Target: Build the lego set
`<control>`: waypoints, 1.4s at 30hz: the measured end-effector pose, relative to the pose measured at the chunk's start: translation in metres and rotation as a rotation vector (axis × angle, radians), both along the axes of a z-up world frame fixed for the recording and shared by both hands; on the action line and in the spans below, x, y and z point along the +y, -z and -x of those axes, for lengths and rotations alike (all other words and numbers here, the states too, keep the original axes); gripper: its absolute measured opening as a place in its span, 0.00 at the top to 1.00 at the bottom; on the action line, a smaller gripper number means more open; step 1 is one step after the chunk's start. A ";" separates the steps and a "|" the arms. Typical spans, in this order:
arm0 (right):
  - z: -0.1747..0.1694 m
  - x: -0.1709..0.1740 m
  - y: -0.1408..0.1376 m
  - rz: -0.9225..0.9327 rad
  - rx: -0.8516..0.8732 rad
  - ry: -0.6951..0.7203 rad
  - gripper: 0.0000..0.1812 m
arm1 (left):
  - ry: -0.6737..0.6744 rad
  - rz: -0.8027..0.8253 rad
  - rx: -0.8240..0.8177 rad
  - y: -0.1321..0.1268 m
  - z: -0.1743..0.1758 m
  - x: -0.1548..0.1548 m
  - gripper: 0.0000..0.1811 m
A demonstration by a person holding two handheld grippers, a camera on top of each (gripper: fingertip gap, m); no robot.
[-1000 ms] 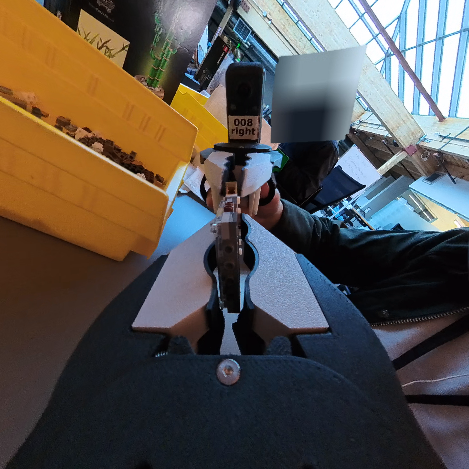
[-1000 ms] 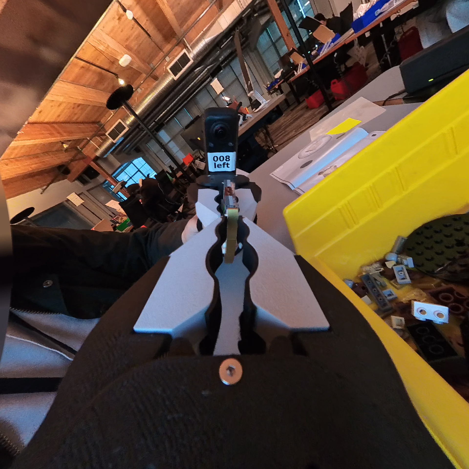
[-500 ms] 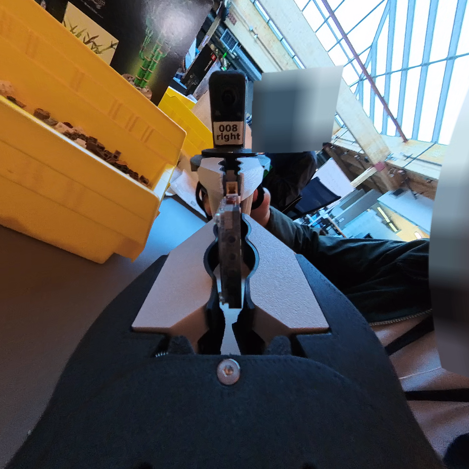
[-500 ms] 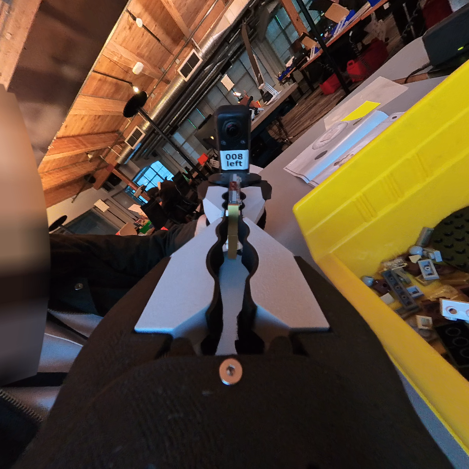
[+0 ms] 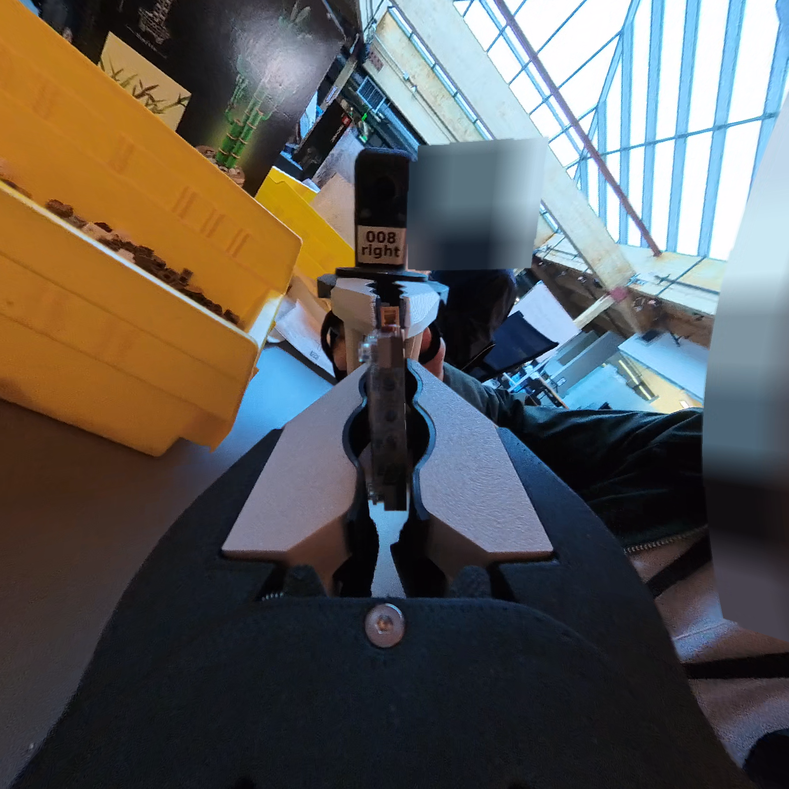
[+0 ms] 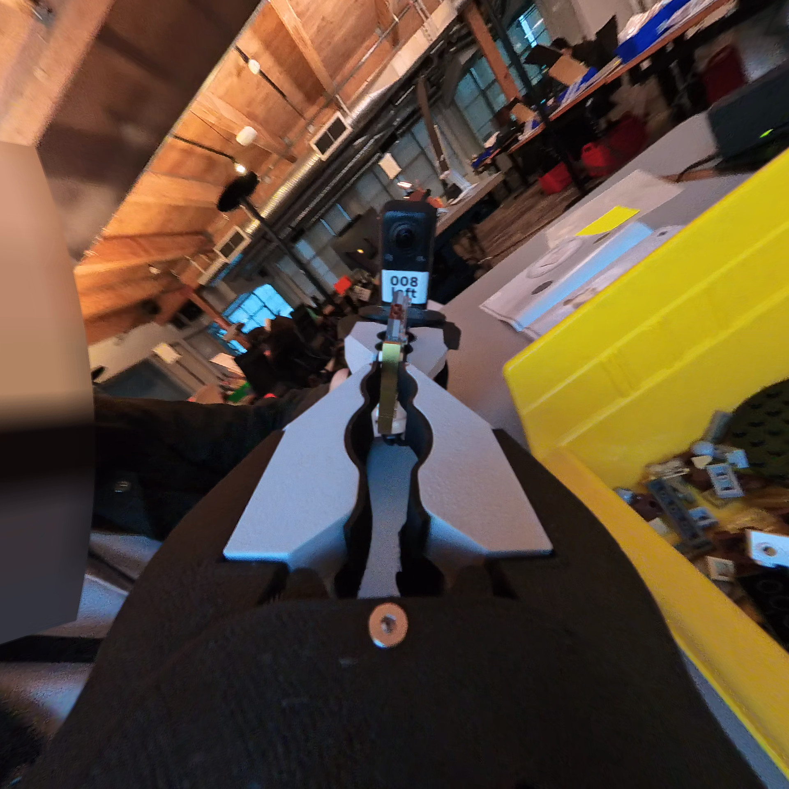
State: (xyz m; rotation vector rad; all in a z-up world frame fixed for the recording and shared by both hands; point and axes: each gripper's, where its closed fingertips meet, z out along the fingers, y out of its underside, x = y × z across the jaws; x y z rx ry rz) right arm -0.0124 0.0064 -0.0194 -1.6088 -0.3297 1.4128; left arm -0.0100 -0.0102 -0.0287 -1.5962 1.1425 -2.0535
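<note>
Your left gripper [image 5: 386, 427] is clenched on a dark grey lego plate [image 5: 387, 420], which stands on edge between the two fingers and pokes out past their tips. Your right gripper [image 6: 388, 393] is clamped on an olive-coloured lego piece [image 6: 389, 390], also held on edge in the narrow slot between its fingers.

The two grippers face each other nose to nose above the table [image 5: 64, 491]. In the left wrist view the right gripper [image 5: 386, 318] sits just beyond the grey plate's far end, with a small tan and reddish piece at its tips touching or nearly touching the plate; motion blur keeps me from telling which. In the right wrist view the left gripper [image 6: 395, 341] sits just past the olive piece.

Beside the grey plate, on the table, stands a yellow bin [image 5: 141, 324] of loose brown and grey lego parts [image 5: 141, 256]. Behind that bin leans the dark set box [image 5: 239, 72].
</note>
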 end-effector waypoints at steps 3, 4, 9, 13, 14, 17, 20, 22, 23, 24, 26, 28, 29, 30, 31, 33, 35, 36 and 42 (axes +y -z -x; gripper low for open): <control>0.000 0.001 0.000 0.003 0.004 0.027 0.97 | -0.005 -0.003 0.010 0.001 -0.001 0.000 0.95; -0.001 0.002 0.002 0.018 0.009 0.031 0.97 | -0.010 -0.006 0.020 0.003 -0.001 0.001 0.95; -0.002 0.004 0.010 0.050 -0.042 0.041 0.98 | -0.020 -0.015 0.058 0.011 -0.002 0.003 0.95; -0.001 0.006 0.004 0.042 -0.053 0.071 0.98 | -0.067 -0.084 0.039 0.002 -0.001 0.009 0.95; -0.001 0.006 0.002 0.047 -0.027 0.068 0.98 | -0.078 -0.101 0.034 0.000 0.000 0.009 0.95; 0.001 0.004 0.000 0.048 -0.008 0.060 0.98 | -0.094 -0.117 0.028 -0.004 0.003 0.010 0.95; 0.002 0.003 -0.004 0.042 -0.001 0.060 0.97 | -0.093 -0.108 0.015 -0.008 0.004 0.010 0.95; 0.002 0.002 -0.004 0.043 0.005 0.062 0.98 | -0.092 -0.105 0.012 -0.009 0.004 0.010 0.95; 0.002 0.002 -0.004 0.042 0.006 0.062 0.97 | -0.092 -0.098 0.006 -0.010 0.005 0.011 0.95; 0.002 0.003 -0.005 0.040 0.012 0.063 0.97 | -0.090 -0.088 0.001 -0.011 0.005 0.011 0.95; 0.002 0.003 -0.005 0.027 0.019 0.069 0.97 | -0.074 -0.073 -0.002 -0.011 0.005 0.010 0.95; 0.001 0.004 -0.003 0.039 0.054 0.072 0.97 | -0.085 -0.091 0.006 -0.008 0.004 0.010 0.95; 0.002 0.004 -0.002 0.043 0.064 0.068 0.95 | -0.082 -0.093 0.013 -0.006 0.003 0.009 0.95; 0.005 0.005 -0.001 0.054 0.058 0.070 0.94 | -0.074 -0.087 0.022 -0.004 0.001 0.007 0.95; 0.007 0.005 -0.001 0.053 0.058 0.074 0.95 | -0.077 -0.078 0.020 -0.003 0.000 0.008 0.95; 0.007 0.006 -0.002 0.062 0.066 0.081 0.96 | -0.072 -0.057 0.015 -0.004 0.001 0.009 0.95; 0.007 0.006 -0.001 0.073 0.085 0.063 0.95 | -0.073 -0.063 0.015 -0.004 0.001 0.009 0.95; 0.007 0.005 -0.002 0.077 0.098 0.051 0.95 | -0.072 -0.062 0.014 -0.005 0.001 0.008 0.95; 0.001 0.008 -0.001 0.072 0.115 0.071 1.00 | -0.077 0.000 -0.011 -0.008 0.005 0.015 0.95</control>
